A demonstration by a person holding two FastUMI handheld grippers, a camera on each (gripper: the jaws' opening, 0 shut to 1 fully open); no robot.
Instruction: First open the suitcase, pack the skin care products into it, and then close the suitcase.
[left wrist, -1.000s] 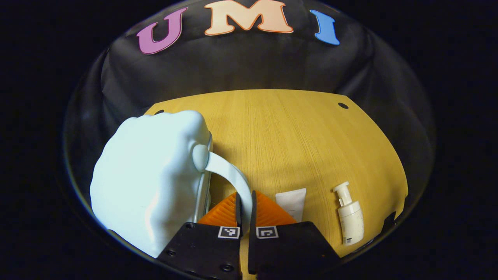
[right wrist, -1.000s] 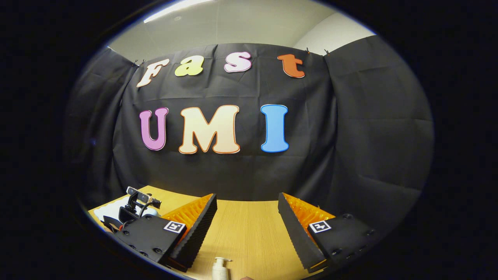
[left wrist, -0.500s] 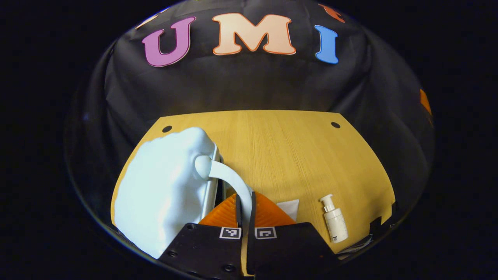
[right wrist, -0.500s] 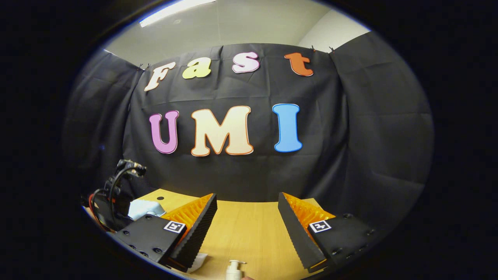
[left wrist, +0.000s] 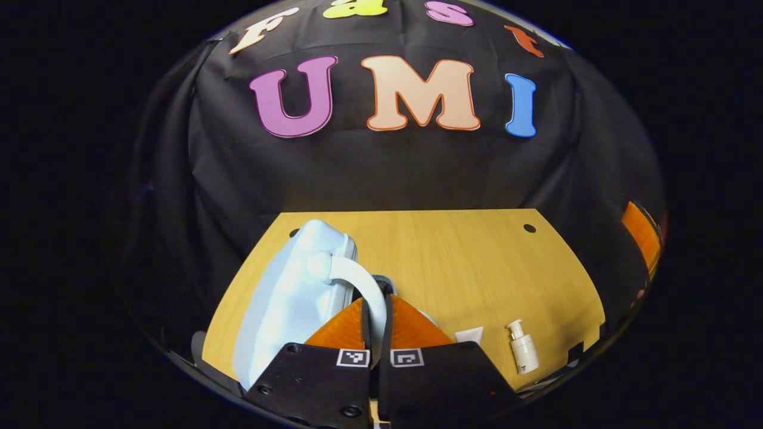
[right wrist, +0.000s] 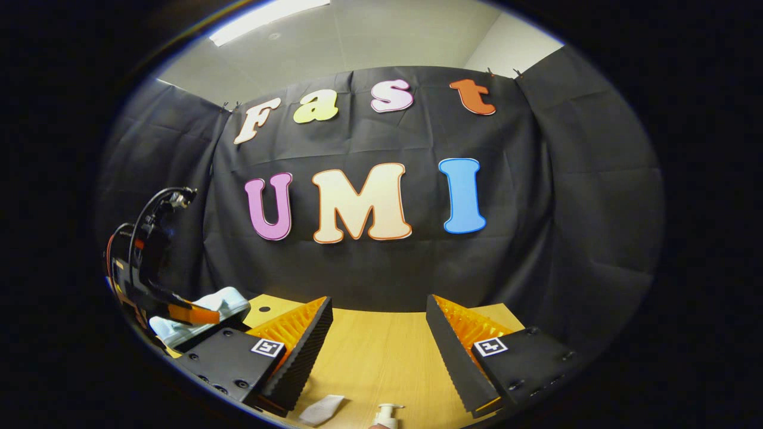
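Observation:
The pale blue suitcase (left wrist: 286,298) stands at the table's left, its lid tilted up on edge. My left gripper (left wrist: 374,310) is shut on the suitcase's curved handle (left wrist: 357,280). A dark gap shows beside the lid's edge. A white tube (left wrist: 470,335) and a cream pump bottle (left wrist: 523,353) lie on the wood to the right. In the right gripper view my right gripper (right wrist: 378,322) hangs open over the table with nothing between its fingers. Just below it lie the tube (right wrist: 322,409) and the pump bottle (right wrist: 386,415). The suitcase (right wrist: 205,304) sits at far left there.
The wooden table (left wrist: 465,262) has small round holes near its back corners, and the black cloth wall stands right behind it. The left gripper's body and cables (right wrist: 140,256) rise above the suitcase in the right gripper view.
My left gripper has risen with the handle, and the suitcase lid has swung up from lying flat to standing on edge. The right gripper has stayed open and drifted slightly.

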